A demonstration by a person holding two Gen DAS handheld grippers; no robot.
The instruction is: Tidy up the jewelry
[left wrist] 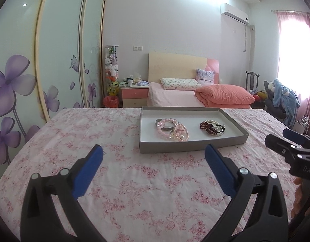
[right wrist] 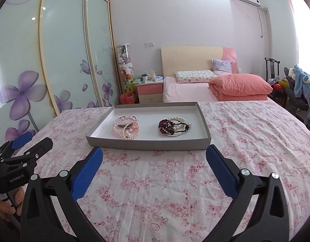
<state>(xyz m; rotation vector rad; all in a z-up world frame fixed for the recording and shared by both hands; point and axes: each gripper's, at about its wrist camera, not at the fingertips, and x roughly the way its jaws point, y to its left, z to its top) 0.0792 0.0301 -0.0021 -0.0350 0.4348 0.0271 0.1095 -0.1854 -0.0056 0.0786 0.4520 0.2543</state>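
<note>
Both my claws, left (left wrist: 153, 153) and right (right wrist: 155, 156), gape wide and empty above the cloth. The tray (right wrist: 148, 144) lies near the table's far edge, pink bracelets (right wrist: 126, 130) left, dark beads (right wrist: 174, 128) right. I'd approach low, pinching one strand only.

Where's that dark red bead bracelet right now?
In both views the dark red bracelet lies in the grey tray's right half, tangled with white pearls, right of the pink bracelets.
</note>
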